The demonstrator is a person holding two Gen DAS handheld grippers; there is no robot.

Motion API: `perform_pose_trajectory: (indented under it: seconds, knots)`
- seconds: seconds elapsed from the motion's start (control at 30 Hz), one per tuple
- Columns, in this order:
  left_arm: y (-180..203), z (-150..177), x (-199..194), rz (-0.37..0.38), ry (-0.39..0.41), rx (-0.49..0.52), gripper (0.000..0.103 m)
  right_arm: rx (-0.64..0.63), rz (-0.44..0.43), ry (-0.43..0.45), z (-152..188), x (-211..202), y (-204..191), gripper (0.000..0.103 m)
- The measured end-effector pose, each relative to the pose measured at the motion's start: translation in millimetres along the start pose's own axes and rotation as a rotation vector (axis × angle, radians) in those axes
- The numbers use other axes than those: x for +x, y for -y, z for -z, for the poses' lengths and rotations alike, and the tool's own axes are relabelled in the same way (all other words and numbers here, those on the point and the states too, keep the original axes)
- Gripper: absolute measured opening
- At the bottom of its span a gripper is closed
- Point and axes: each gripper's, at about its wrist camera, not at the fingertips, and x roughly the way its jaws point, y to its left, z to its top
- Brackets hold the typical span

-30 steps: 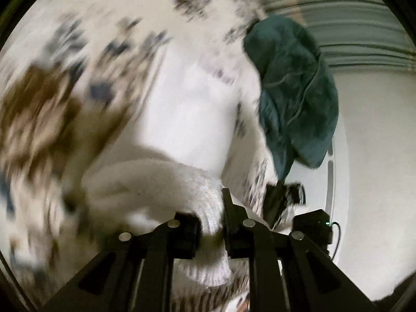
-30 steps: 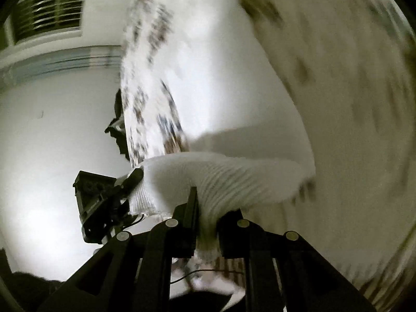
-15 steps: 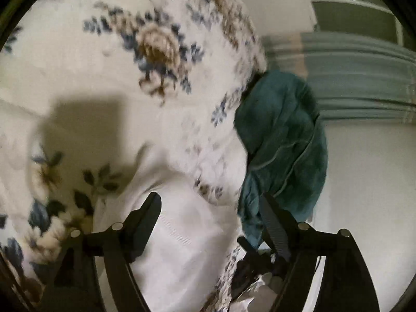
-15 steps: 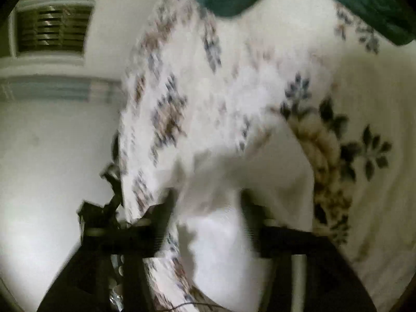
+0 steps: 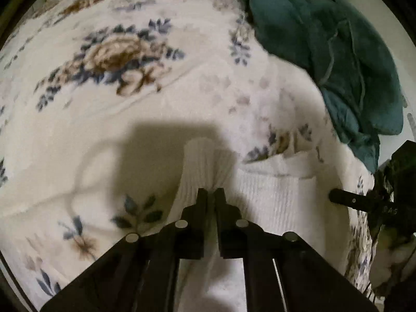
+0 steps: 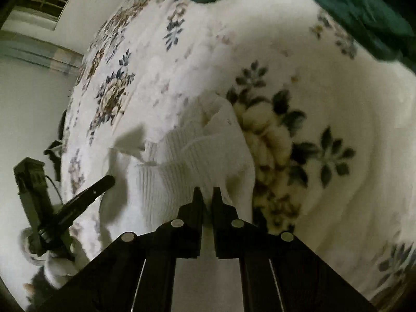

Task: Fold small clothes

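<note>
Looking through the left wrist view: a floral bedspread [image 5: 109, 119] is seen filling most of the picture, cream with blue and brown flowers.
Left gripper [image 5: 211, 193]: its jaws are drawn nearly together, and a pinch of ribbed white fabric is clamped between the tips.
White knit garment [image 5: 275, 197]: it is laid on the bedspread just ahead of the gripper and to its right; one ribbed part is gathered upward into a ridge at the fingertips, while the rest is spread flat.
Teal garment [image 5: 335, 52]: it is heaped at the upper right, on the edge of the bed, apart from the white piece.
Right gripper [image 5: 338, 197]: its dark tip is seen at the right edge of the white garment; its jaws cannot be read from this side.
Shadow: a dark patch is cast on the bedspread ahead of the left gripper.

Right wrist view: the same bedspread [image 6: 325, 104] is seen curving across the picture, with a large pale flower at the right.
Right gripper [image 6: 205, 195]: its jaws are set narrow, and the near edge of the white knit is held between them.
White knit garment [image 6: 187, 161]: it is bunched and rumpled ahead of the tips, with ribbing visible.
Left gripper [image 6: 109, 180]: its tip is seen at the left edge of the garment.
Teal garment [image 6: 364, 5]: it is seen along the top edge.
Wall and vent [image 6: 52, 0]: both are shown at the upper left, beyond the bed.
</note>
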Motion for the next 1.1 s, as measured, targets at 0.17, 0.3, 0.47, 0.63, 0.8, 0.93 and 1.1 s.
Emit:
perform_pose_trajectory:
  seconds: [0.17, 0.3, 0.47, 0.63, 0.8, 0.93, 1.1]
  knots:
    - [-31.8, 0.3, -31.0, 0.007, 0.072, -0.097, 0.004, -0.029, 0.022, 0.073, 0.6, -23.8, -9.4, 0.005]
    - [-70.7, -5.6, -17.1, -0.055, 0.040, -0.201, 0.003, -0.039, 0.034, 0.115, -15.3, -31.0, -15.0, 0.004]
    - [-92.2, -11.1, -16.5, 0.056, 0.020, -0.301, 0.005, -0.054, 0.097, 0.049, -39.7, 1.9, -13.5, 0.005]
    - [-66.8, -12.5, -20.6, 0.139, -0.008, -0.273, 0.077, -0.009, 0.063, -0.032, -38.9, 12.4, -3.5, 0.020]
    - [-34.7, -13.3, 17.0, 0.040, -0.084, -0.126, 0.006, 0.025, 0.065, -0.062, -33.8, 18.7, 4.6, 0.043]
    - [-25.9, -8.6, -2.5, -0.011, -0.001, -0.070, 0.005, -0.052, 0.068, -0.016, -27.4, 7.9, -10.8, 0.005]
    - [-54.6, -12.8, -22.6, -0.038, 0.064, -0.158, 0.005, -0.124, 0.059, 0.102, -31.2, -20.1, -35.2, 0.005]
